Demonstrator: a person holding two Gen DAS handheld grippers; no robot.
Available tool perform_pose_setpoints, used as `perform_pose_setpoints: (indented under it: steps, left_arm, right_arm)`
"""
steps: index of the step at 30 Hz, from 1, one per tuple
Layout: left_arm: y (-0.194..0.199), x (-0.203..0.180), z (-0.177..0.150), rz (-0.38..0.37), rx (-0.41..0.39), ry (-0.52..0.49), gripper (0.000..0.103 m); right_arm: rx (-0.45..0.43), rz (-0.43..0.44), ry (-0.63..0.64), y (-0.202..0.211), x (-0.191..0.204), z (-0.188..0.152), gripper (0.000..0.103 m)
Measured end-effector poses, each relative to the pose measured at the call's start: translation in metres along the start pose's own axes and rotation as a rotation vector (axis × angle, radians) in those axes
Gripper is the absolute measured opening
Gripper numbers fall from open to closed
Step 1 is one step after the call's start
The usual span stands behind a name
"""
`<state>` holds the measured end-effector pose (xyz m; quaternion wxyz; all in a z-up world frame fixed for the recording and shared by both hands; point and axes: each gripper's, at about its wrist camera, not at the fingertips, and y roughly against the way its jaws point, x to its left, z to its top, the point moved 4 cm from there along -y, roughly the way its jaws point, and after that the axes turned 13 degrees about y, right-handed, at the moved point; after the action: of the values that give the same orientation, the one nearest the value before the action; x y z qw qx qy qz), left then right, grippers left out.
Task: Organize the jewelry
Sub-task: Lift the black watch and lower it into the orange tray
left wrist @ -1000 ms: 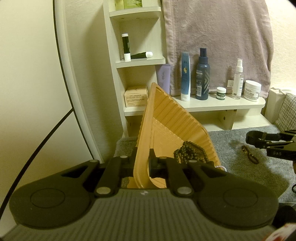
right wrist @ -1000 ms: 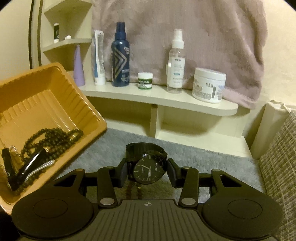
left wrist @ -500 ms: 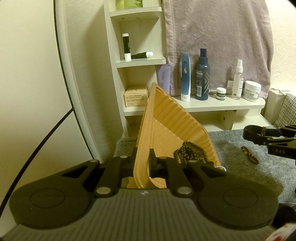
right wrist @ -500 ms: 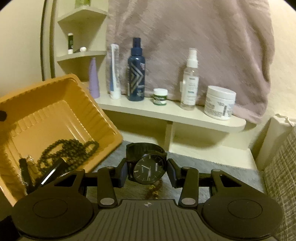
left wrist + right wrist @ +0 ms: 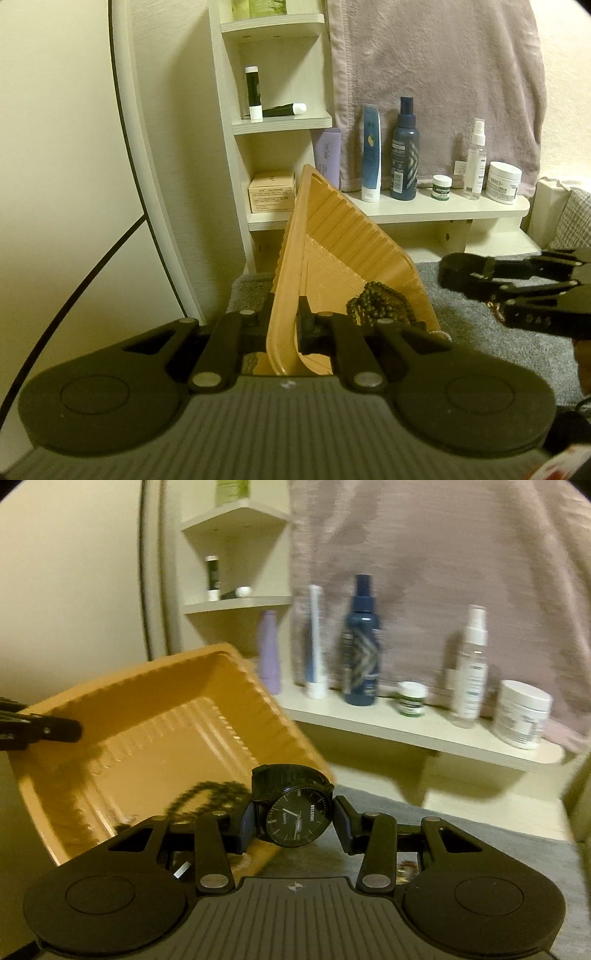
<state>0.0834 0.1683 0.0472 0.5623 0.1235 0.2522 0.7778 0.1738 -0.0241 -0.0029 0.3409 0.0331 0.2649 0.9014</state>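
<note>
The left claw, nearly shut, pinches the rim of the tilted orange tray, where beads already lie. The right claw, half open, grips a black watch by its case, just beside the tray's lower edge. Best practice: keep the tray steady, carry the watch over the rim, lower it beside the beads, then release.
</note>
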Motion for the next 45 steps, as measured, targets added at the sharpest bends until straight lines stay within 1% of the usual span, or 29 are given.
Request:
perform_pose_setpoints:
  steps: [9, 14, 22, 30, 38, 41, 45]
  left_arm:
    - [0.000, 0.000, 0.001, -0.002, 0.001, 0.006, 0.009]
    - [-0.001, 0.001, 0.001, -0.004, 0.001, 0.008, 0.009]
    - [-0.001, 0.002, 0.001, -0.003, 0.001, 0.009, 0.009]
    - [-0.001, 0.003, 0.000, -0.003, 0.002, 0.012, 0.009]
    - [-0.003, 0.004, 0.000, -0.003, 0.003, 0.021, 0.009]
    - [-0.004, 0.007, -0.001, -0.005, 0.008, 0.032, 0.009]
    - [-0.005, 0.008, 0.000, -0.006, 0.008, 0.034, 0.009]
  right_arm:
    - [-0.003, 0.101, 0.013, -0.017, 0.030, 0.013, 0.044]
    - [0.009, 0.137, 0.019, -0.024, 0.042, 0.014, 0.044]
    - [0.023, 0.160, 0.009, -0.033, 0.048, 0.013, 0.043]
    - [0.033, 0.214, 0.002, -0.038, 0.055, 0.009, 0.043]
    - [0.021, 0.240, -0.013, -0.043, 0.054, 0.013, 0.043]
    - [0.008, 0.268, -0.001, -0.042, 0.059, 0.016, 0.043]
    - [0.011, 0.261, 0.011, -0.039, 0.061, 0.012, 0.044]
